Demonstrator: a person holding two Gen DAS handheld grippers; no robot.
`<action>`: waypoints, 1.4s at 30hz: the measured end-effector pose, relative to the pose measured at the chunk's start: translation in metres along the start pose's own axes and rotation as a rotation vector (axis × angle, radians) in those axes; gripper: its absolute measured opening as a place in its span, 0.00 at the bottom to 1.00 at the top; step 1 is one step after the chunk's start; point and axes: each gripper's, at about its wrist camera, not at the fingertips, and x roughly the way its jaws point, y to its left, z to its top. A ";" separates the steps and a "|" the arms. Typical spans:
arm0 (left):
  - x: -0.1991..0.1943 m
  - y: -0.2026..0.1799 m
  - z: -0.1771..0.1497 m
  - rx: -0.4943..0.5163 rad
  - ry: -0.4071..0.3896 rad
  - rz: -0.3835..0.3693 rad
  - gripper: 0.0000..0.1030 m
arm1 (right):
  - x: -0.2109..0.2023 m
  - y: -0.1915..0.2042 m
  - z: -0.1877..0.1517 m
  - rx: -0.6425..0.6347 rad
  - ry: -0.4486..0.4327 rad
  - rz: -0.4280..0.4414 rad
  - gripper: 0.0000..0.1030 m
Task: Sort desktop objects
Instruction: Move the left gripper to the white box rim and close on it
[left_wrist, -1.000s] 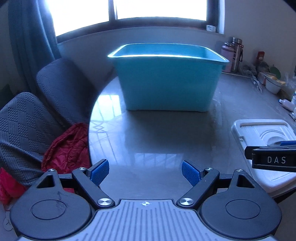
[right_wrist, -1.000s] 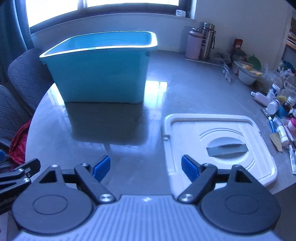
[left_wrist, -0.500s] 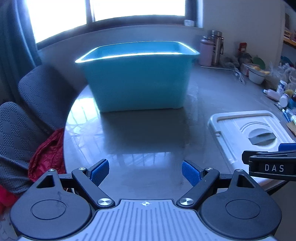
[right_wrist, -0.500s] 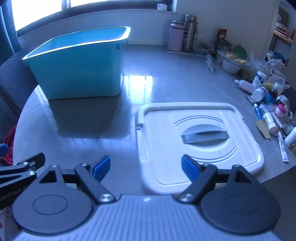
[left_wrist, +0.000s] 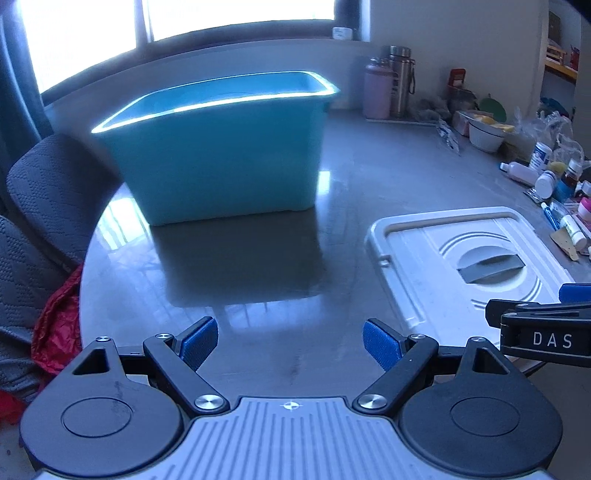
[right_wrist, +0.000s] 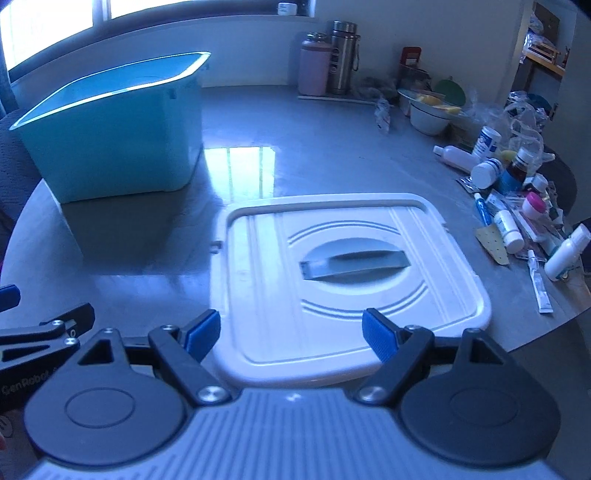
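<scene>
Low in the left wrist frame, the left gripper (left_wrist: 290, 338) hangs with its blue pads spread wide and nothing between them, over bare grey table (left_wrist: 258, 280). At the right edge of that frame the right gripper (left_wrist: 543, 325) pokes in as a black bar over the near corner of the white lid (left_wrist: 443, 258). Seen from its own camera, the right gripper (right_wrist: 291, 334) is likewise spread and empty, its blue pads straddling the lid's (right_wrist: 332, 258) near edge without touching it. The lid lies flat on the table (right_wrist: 325, 147), its grey handle (right_wrist: 354, 260) at mid-frame. Toward the upper left stands the teal bin (right_wrist: 118, 136), upright and open-topped, well apart from the lid. Along the right side of the frame lies a scatter of small bottles and tubes (right_wrist: 513, 206), near the lid's far corner. Farther up, a white bowl (right_wrist: 428, 114) and two flasks (right_wrist: 328, 59) stand by the wall.
</scene>
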 end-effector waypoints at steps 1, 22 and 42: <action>0.001 -0.004 0.001 0.002 0.002 0.000 0.85 | 0.001 -0.004 0.000 0.003 0.001 -0.003 0.81; 0.046 -0.065 0.021 -0.028 0.090 0.025 0.85 | 0.022 -0.066 -0.001 0.014 0.017 0.003 0.81; 0.099 -0.089 0.030 -0.047 0.304 0.027 0.85 | 0.031 -0.093 0.003 0.062 0.023 0.008 0.81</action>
